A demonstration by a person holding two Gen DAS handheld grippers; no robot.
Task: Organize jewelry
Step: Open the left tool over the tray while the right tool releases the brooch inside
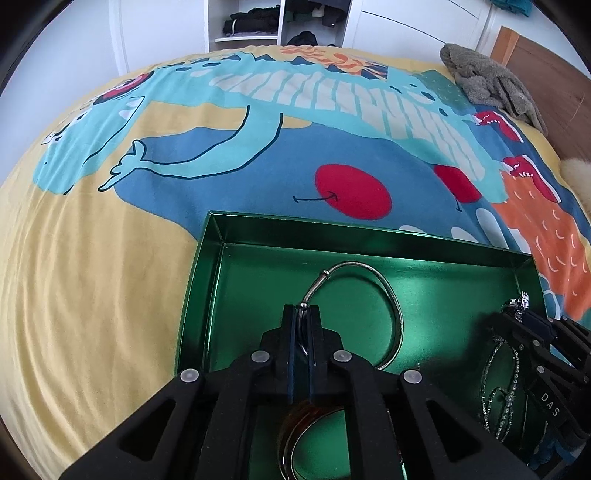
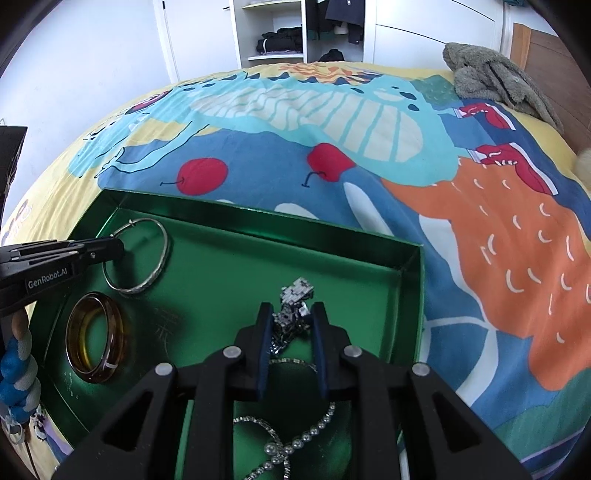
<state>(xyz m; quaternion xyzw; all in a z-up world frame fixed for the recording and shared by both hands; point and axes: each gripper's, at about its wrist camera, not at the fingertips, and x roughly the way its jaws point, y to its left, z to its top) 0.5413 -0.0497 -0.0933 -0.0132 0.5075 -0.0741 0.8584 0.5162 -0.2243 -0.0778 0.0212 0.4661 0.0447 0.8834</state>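
A shiny green tray (image 1: 214,280) (image 2: 229,210) lies on the bed. My left gripper (image 1: 301,314) (image 2: 120,249) is shut on a silver bangle (image 1: 395,306) (image 2: 162,258), which rests in the tray's left part. An amber bangle (image 2: 114,332) (image 1: 295,421) lies just behind it, under the left gripper. My right gripper (image 2: 291,314) (image 1: 517,314) stands partly open around a sparkly silver chain bracelet (image 2: 295,295) in the tray's right part; whether the pads touch it is unclear. A pearl and rhinestone necklace (image 2: 295,439) (image 1: 506,398) lies below the right gripper.
The bed has a colourful cartoon cover (image 1: 221,166) (image 2: 480,240). A grey plush toy (image 1: 491,81) (image 2: 498,74) lies at the far right by the wooden headboard. A blue and grey beaded strand (image 2: 16,380) lies left of the tray. White shelves (image 2: 273,33) stand behind.
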